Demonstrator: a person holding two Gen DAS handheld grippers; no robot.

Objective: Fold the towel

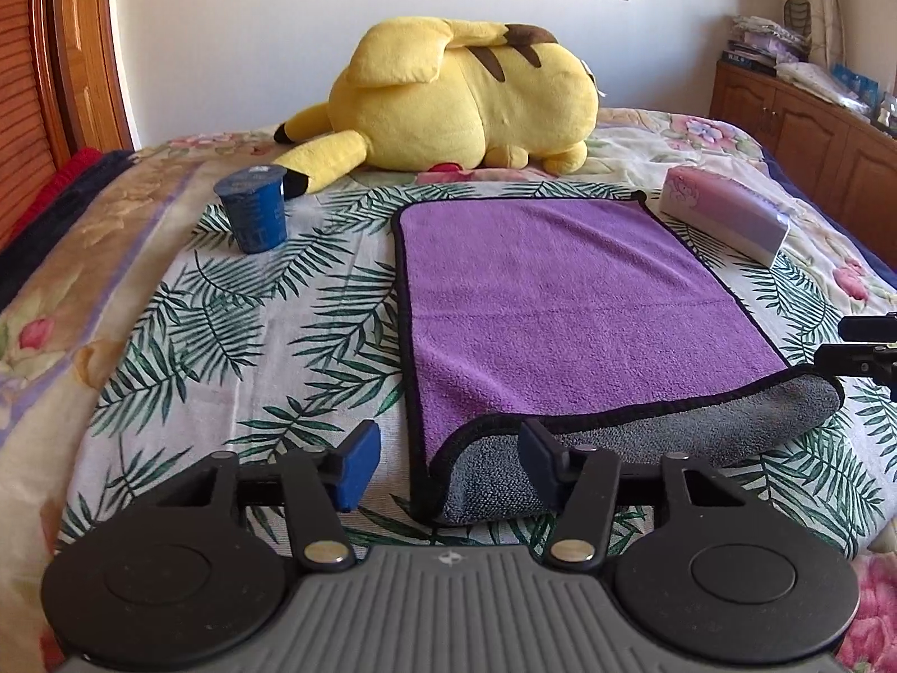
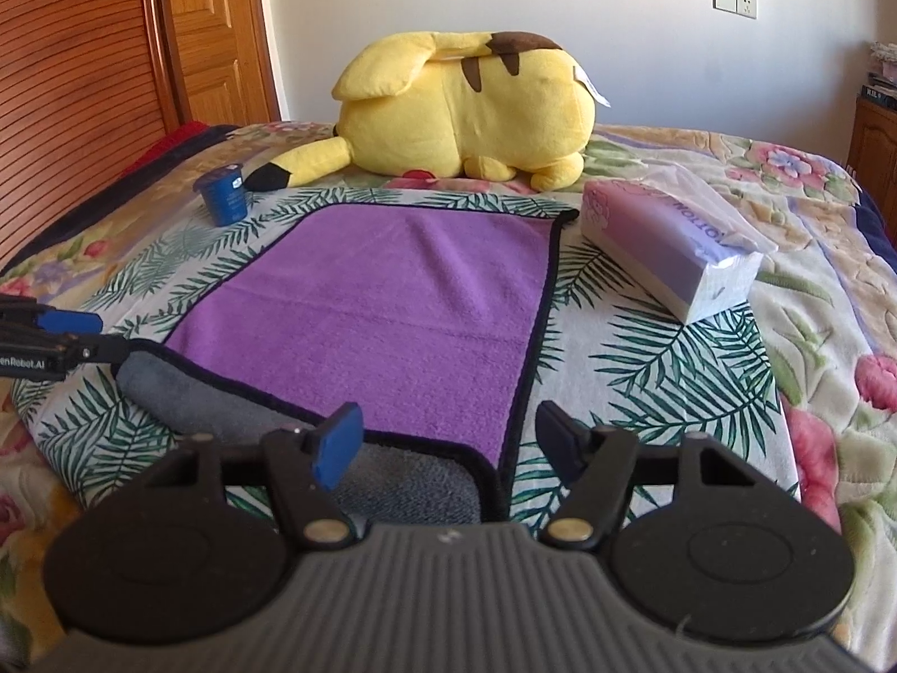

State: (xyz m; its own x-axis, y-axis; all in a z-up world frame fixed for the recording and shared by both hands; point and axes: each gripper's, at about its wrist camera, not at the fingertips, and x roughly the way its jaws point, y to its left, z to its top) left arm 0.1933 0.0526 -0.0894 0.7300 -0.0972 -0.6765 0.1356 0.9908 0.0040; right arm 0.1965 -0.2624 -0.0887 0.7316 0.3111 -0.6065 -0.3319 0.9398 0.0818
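A purple towel (image 1: 560, 308) with black trim and a grey underside lies flat on the leaf-print cloth on the bed; it also shows in the right wrist view (image 2: 392, 308). Its near edge is rolled over, grey side up (image 1: 644, 437). My left gripper (image 1: 448, 465) is open, its fingers either side of the towel's near left corner, just above it. My right gripper (image 2: 448, 443) is open around the near right corner. Each gripper shows at the edge of the other's view: the right gripper (image 1: 863, 347), the left gripper (image 2: 56, 336).
A yellow plush toy (image 1: 459, 95) lies at the far end of the bed. A blue cup (image 1: 255, 207) stands left of the towel. A purple tissue pack (image 1: 729, 207) lies at its far right corner. A wooden cabinet (image 1: 801, 118) stands to the right.
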